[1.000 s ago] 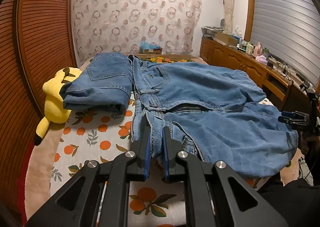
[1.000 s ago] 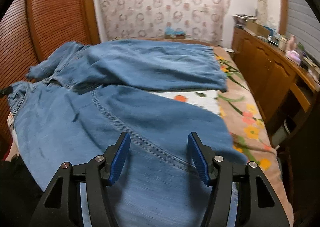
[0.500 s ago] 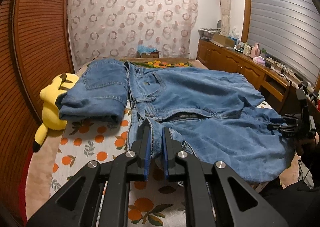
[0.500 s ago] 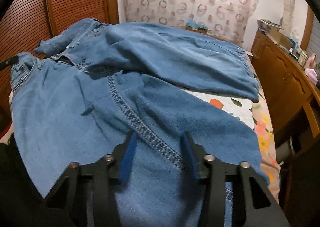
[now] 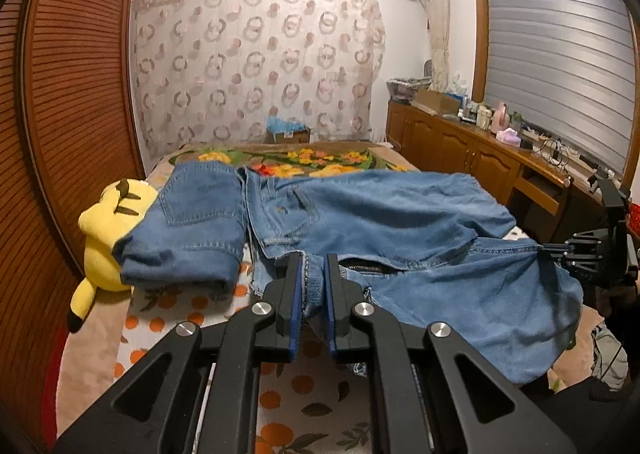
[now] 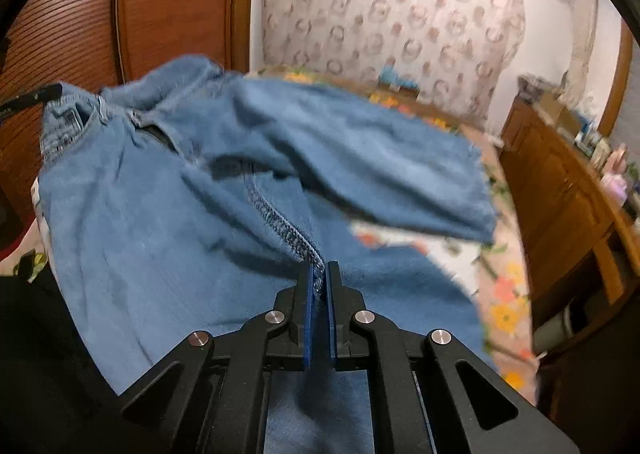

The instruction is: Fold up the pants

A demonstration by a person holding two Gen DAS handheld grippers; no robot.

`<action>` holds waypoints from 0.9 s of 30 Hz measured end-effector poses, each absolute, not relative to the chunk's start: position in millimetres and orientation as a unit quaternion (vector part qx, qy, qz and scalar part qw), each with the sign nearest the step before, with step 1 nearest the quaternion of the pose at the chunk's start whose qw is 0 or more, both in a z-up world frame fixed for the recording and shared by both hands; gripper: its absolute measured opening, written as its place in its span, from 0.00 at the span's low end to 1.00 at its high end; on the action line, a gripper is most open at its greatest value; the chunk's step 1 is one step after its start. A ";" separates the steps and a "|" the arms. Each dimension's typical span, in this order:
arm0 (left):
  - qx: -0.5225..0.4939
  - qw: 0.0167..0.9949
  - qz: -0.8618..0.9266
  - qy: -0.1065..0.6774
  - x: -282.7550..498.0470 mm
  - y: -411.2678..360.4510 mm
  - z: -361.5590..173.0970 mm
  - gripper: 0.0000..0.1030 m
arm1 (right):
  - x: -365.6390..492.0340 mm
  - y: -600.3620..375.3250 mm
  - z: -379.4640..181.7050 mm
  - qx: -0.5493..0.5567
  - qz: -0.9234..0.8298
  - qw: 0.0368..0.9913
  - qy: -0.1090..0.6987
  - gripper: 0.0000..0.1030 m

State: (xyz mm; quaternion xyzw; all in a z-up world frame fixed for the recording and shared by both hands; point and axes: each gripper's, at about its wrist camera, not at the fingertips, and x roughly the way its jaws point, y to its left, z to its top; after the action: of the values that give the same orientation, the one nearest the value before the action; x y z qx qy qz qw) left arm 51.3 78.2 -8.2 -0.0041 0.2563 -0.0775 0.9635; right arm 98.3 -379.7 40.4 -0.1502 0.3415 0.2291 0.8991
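Yellow plush toy [image 5: 108,230], folded jeans [image 5: 192,230], wooden cabinets [image 5: 460,145], patterned curtain [image 5: 256,65]

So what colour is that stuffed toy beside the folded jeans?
Yellow plush toy with black ear tips, clearest in the left wrist view.

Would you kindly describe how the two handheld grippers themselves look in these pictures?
Both the left gripper and the right gripper are matte black, with angular linkage arms having triangular cut-outs, round silver pivot bolts, and flat blue pads lining two straight fingers. No cables or markings show.
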 end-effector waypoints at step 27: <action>0.009 0.971 -0.086 0.221 81.8 73.0 30.1 0.10 | 130.9 -304.4 11.2 -0.211 0.217 0.897 0.324 0.05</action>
State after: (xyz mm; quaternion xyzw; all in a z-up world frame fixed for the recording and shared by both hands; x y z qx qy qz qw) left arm 81.8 73.0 30.1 0.0089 0.2211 -0.0861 0.9714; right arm 130.9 -304.4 11.2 -0.2106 0.3236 0.2169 0.8966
